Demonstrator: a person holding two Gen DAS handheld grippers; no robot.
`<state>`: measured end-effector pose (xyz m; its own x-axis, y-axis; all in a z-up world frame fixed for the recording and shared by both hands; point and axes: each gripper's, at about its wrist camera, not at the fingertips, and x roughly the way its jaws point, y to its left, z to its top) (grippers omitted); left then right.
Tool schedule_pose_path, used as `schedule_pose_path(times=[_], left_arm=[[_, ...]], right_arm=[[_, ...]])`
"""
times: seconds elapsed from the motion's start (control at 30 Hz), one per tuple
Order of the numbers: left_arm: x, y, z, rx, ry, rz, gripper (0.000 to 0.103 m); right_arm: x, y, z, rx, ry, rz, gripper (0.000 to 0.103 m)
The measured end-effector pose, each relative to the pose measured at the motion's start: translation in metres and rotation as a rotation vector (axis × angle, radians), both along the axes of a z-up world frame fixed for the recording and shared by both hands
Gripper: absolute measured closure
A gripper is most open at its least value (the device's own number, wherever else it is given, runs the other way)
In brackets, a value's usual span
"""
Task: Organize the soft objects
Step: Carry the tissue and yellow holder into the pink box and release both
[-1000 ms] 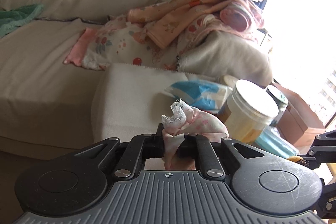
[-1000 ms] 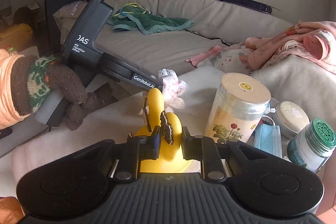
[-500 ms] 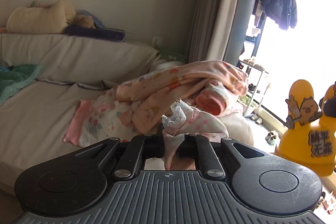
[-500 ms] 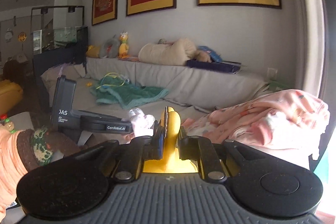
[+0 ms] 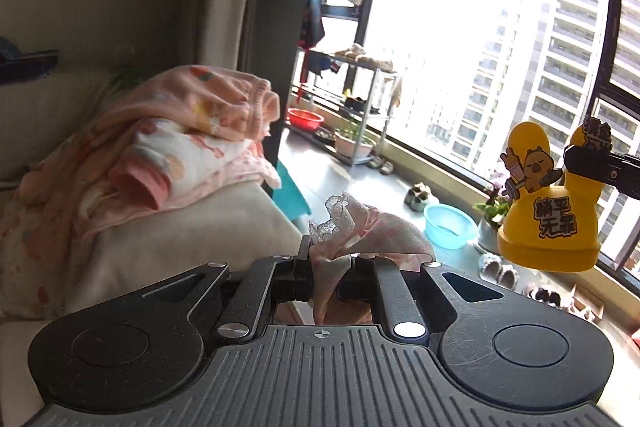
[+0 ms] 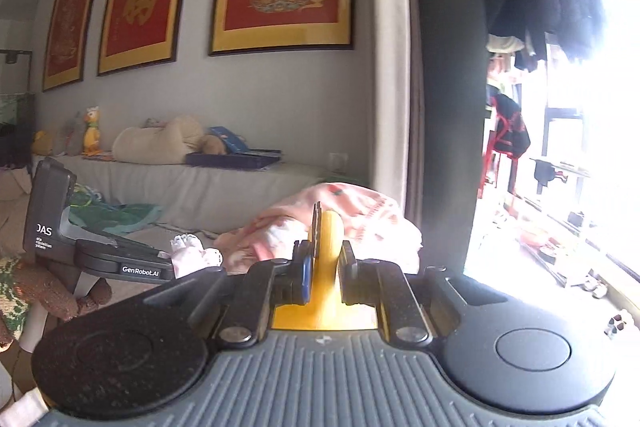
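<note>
Since the earlier frames both grippers have been raised and swung from the cluttered table toward the window, with the left gripper (image 5: 325, 267) clamped on one small pink lace-trimmed cloth (image 5: 352, 231) bunched between and above its fingers, and the right gripper (image 6: 322, 273) clamped on one yellow figure (image 6: 329, 239) standing up between its fingers. Beyond the fingertips one heap of pink clothing (image 5: 160, 147) is draped over the sofa arm. The cloth could slip from its thin pinch, or the figure twist loose, if either is swung sharply.
</note>
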<state>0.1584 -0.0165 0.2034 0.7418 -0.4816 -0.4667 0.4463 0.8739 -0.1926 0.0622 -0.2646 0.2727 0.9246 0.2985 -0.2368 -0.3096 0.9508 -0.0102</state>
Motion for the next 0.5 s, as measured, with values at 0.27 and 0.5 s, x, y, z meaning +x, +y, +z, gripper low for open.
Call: schedule_pose_path(times=[0.27,0.5], left_arm=[[0.051,-0.077,-0.084,-0.066,0.263,-0.158,0.09],[0.064,-0.112,-0.16,0.157,0.4,-0.214,0.085]], right_arm=[[0.024,-0.065,-0.043,0.028,0.071,-0.101,0.091],[0.07,-0.057,-0.094,0.084,0.199,-0.045,0.091]])
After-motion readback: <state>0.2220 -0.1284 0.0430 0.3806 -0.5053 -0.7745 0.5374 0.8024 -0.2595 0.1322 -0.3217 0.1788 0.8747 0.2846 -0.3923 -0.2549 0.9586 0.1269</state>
